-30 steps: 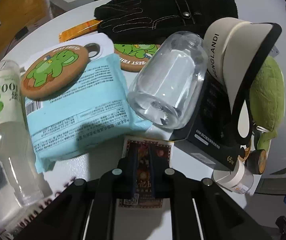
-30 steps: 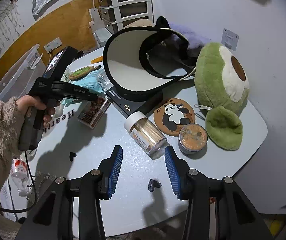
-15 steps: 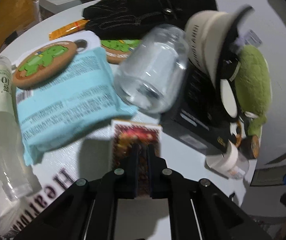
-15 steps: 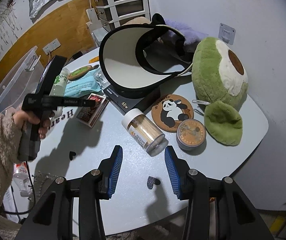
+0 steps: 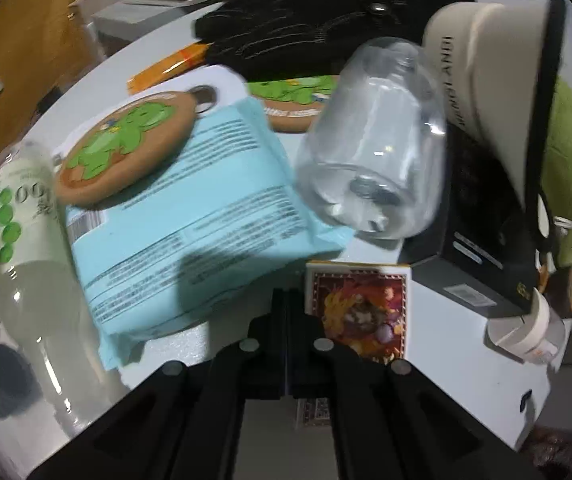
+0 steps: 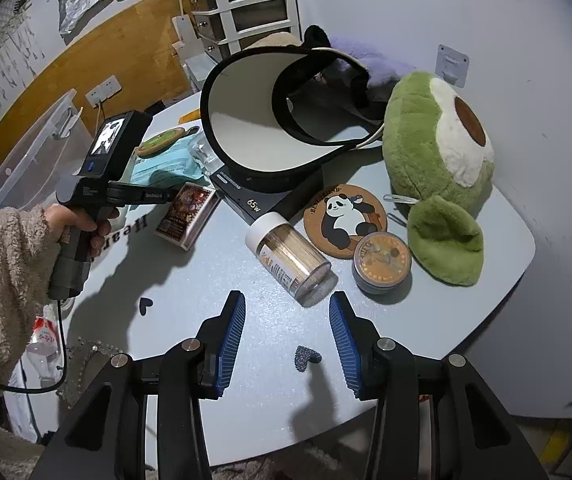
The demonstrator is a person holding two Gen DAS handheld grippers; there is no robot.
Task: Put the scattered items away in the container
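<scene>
Left gripper [image 5: 286,300]: fingers together with nothing between them; the card box [image 5: 360,312] lies flat just right of the tips, probably the item being lined up.
Right gripper [image 6: 286,320]: blue pads wide apart, empty, poised low with the toothpick jar [image 6: 290,256] just ahead, likely ready to close on it.
Scattered items: visor [image 6: 262,128], avocado plush [image 6: 438,148] and panda coaster [image 6: 344,220] lie farther ahead on the table [image 6: 246,360].
Container: clear plastic bin [image 6: 34,152] far left, beyond the table edge.
</scene>
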